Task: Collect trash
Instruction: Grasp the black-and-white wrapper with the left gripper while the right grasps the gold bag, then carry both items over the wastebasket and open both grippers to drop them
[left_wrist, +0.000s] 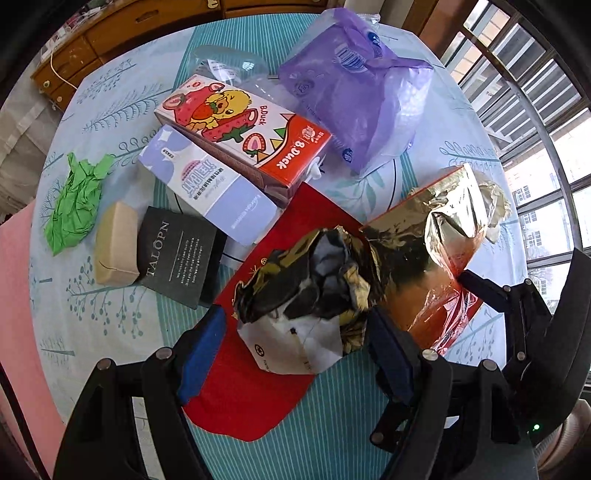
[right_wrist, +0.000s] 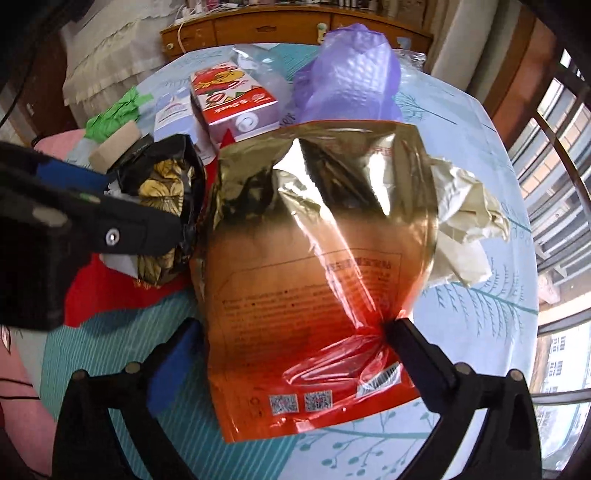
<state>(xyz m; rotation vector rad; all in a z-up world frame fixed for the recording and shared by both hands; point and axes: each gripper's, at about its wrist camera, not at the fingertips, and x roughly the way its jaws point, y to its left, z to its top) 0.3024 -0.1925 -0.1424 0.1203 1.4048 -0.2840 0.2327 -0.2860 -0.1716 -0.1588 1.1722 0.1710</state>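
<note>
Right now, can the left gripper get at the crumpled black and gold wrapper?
Probably yes: the left gripper is open, its fingers either side of the black and gold wrapper, nothing lying over it.

I count four boxes (left_wrist: 242, 138) at upper left, two crumpled paper wads (left_wrist: 74, 201), two foil bags (right_wrist: 317, 273), one purple bag (left_wrist: 354, 92) and one red sheet (left_wrist: 255, 369).

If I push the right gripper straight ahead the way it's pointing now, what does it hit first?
Most likely the gold-and-red foil bag: it lies between the open fingers of the right gripper, right in its line. One finger already looks to touch the bag's edge, though depth is uncertain.
</note>
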